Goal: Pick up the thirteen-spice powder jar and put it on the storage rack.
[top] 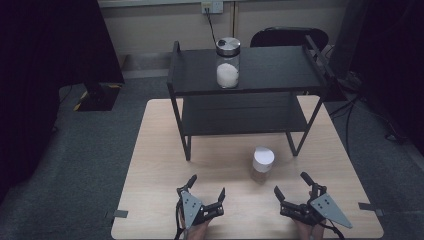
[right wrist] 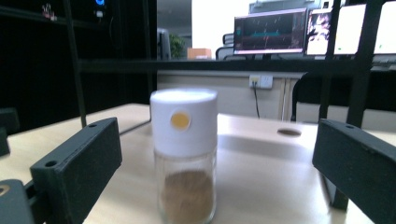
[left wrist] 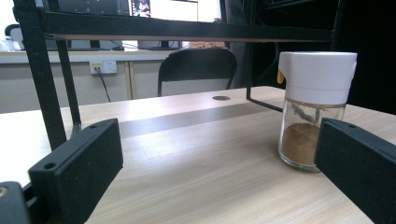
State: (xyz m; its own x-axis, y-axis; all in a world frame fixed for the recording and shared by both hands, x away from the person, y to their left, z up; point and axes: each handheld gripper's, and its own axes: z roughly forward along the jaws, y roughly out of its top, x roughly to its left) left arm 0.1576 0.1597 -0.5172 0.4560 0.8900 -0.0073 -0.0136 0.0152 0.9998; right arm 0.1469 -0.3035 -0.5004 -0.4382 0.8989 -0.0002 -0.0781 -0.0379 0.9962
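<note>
Now the right claw [top: 293, 186] gapes wide before the white-capped spice jar [top: 262, 164], left claw [top: 207, 186] open too; closing in comes next.

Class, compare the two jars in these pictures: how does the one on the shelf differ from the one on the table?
The shelf jar has a silver metal lid; the table jar has a white plastic cap. The shelf jar holds white powder, the table jar brown powder. The shelf jar stands on the black rack's top shelf, the table jar on the wooden table. Both are clear glass, upright and closed.
</note>
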